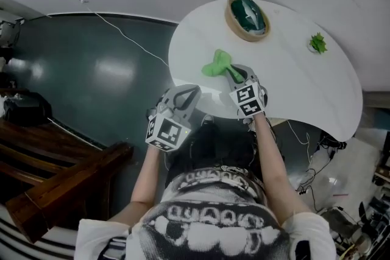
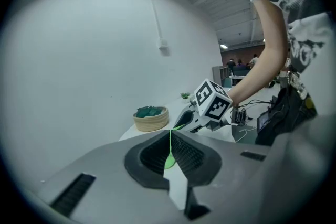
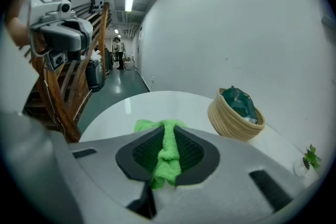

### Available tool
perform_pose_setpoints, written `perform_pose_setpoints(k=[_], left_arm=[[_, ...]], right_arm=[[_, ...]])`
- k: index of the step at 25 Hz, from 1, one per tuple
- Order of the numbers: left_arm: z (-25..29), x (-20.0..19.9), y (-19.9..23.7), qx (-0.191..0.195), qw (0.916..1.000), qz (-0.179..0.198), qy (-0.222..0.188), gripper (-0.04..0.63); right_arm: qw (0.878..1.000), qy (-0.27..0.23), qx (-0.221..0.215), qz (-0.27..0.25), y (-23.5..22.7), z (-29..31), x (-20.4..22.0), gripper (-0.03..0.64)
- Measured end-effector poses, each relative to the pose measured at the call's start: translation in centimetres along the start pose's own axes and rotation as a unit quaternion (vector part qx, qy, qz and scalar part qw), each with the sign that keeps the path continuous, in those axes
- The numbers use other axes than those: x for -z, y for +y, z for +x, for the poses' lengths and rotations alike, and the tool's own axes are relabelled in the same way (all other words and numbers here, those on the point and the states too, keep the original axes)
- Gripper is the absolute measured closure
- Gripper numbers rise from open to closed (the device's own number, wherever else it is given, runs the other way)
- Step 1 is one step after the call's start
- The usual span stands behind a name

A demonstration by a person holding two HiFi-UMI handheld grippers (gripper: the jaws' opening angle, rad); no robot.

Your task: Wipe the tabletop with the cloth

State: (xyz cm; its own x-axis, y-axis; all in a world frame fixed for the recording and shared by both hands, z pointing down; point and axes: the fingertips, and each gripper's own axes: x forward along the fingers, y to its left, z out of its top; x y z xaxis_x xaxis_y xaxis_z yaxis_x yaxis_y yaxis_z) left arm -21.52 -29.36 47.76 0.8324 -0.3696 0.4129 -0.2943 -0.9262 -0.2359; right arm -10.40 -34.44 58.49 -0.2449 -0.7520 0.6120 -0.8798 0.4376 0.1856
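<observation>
Okay, right gripper is clamped on the cloth. A fold of it runs up between the ribbed black pads, and the rest spills out ahead onto the surface. Pinching it by a bunch leaves a loose tail to drag, which I reckon is what the wiping wants. The cloth's bright green, looped terry, soft and crumpled. It lies toward the near-left edge of the round white top, which is smooth and glossy enough to throw glare. Left gripper is closed on nothing, jaws tip to tip, hanging just off the rim by my body, out of the way, I'd say, so the sweep has room. Farther back sits a woven basket, round and straw-coloured, with something dark green inside, maybe another cloth; hard to tell. A small leafy sprig stands well apart at the right.
</observation>
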Motion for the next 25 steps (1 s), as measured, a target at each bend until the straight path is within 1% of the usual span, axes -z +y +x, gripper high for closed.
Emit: perform_pose_setpoints(k=[5,10,13,21,25], left_arm=[[3.3,-2.5,-2.4,0.027,0.9995,0.015,-0.011,0.588],[7.0,-5.4,-5.6,0.04,0.9987,0.024,-0.02,0.588],[9.6,-7.4,-7.9,0.048,0.9984,0.023,-0.02,0.588],[17.4,-12.8,-14.5,0.066,0.9974,0.02,-0.023,0.588],[20.7,-15.2,-18.1,0.083,0.9958,0.029,-0.026,0.588]], right_arm=[[1.0,0.01,0.021,0.014,-3.2,-2.9,3.3,0.566],[0.999,0.013,0.036,0.024,-7.0,-6.1,6.9,0.566],[0.999,0.014,0.04,0.03,-9.5,-8.3,9.1,0.566],[0.997,0.025,0.055,0.057,-17.4,-14.1,16.9,0.565],[0.994,0.034,0.074,0.074,-21.0,-17.6,21.2,0.565]])
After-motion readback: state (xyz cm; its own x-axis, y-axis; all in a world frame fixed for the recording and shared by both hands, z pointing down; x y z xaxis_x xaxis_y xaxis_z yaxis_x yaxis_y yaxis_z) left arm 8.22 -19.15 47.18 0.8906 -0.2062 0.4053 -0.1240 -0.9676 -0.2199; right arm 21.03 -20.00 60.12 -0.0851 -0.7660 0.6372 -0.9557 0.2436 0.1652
